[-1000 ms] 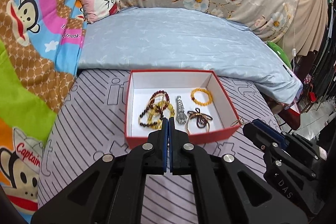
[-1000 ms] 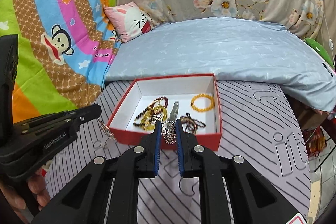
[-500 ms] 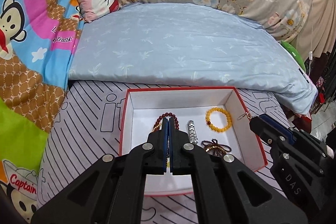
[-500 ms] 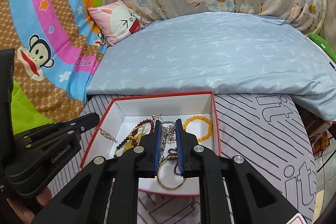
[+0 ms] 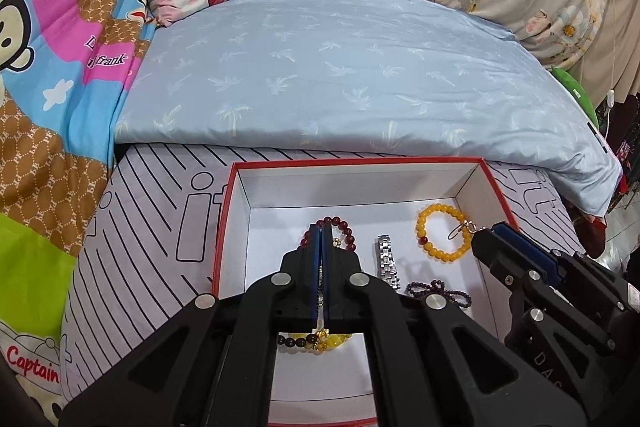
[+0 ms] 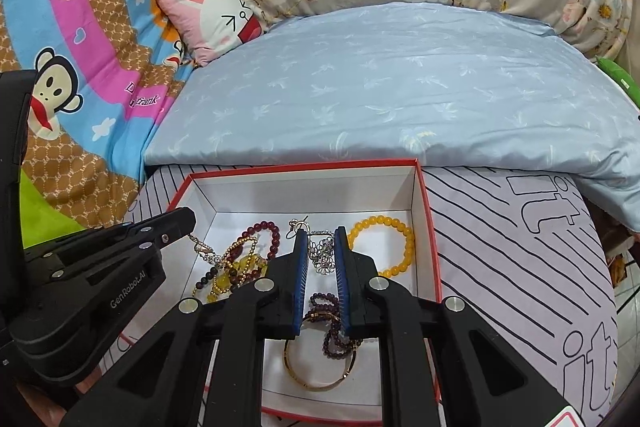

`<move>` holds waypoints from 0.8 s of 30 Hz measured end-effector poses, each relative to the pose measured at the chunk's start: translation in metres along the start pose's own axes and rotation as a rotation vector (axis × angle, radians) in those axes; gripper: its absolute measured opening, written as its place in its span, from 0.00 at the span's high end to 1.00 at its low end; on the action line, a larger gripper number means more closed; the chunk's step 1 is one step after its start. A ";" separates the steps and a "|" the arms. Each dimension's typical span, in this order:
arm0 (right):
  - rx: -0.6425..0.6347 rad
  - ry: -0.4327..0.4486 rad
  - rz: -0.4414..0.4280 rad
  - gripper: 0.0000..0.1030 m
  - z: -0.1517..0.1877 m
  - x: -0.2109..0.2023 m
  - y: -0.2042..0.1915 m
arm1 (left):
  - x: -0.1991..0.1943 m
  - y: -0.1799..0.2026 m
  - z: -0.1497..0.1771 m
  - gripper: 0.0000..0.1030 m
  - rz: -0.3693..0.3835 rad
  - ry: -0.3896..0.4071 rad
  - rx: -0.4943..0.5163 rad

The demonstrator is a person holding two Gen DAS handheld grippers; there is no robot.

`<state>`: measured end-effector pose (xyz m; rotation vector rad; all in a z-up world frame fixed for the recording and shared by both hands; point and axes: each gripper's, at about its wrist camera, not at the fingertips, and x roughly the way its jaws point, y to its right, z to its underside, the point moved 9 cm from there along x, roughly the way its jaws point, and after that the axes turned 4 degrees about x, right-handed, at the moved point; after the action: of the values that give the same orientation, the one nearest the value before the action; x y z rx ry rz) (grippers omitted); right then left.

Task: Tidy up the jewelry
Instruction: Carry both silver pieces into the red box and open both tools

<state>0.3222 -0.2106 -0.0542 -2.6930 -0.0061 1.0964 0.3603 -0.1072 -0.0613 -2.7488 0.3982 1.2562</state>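
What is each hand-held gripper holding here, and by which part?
One silver chain with floral links, stretched between both: left hand-held gripper pinches its clasp end, right hand-held gripper its other end, over the red box.

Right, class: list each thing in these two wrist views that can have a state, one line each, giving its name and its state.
Red cardboard box with white lining: open, no lid, on the striped bedsheet.
Silver flower-link chain: pinched between the right gripper jaws, over the box.
Left gripper: shut, a thin chain end hanging from its tip.
Yellow bead bracelet: lying flat in the box.
Gold bangle: lying flat in the box.
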 end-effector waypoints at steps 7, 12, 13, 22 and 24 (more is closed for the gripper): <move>0.003 -0.015 0.008 0.87 0.003 0.009 0.001 | 0.007 0.001 0.003 1.00 -0.004 -0.009 0.002; 0.009 -0.016 0.012 0.87 0.002 0.011 0.003 | 0.011 0.004 0.001 1.00 -0.003 -0.011 0.005; 0.010 -0.016 0.013 0.87 0.001 0.012 0.003 | 0.012 0.004 0.001 1.00 -0.006 -0.013 0.005; 0.003 0.003 0.060 0.59 0.001 0.013 0.004 | 0.014 -0.003 0.003 0.67 -0.052 -0.010 -0.009; 0.009 0.001 0.062 0.59 0.002 0.012 0.005 | 0.015 -0.004 0.006 0.67 -0.051 -0.017 -0.009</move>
<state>0.3291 -0.2136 -0.0646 -2.7025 0.0827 1.1095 0.3666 -0.1051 -0.0762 -2.7354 0.3195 1.2715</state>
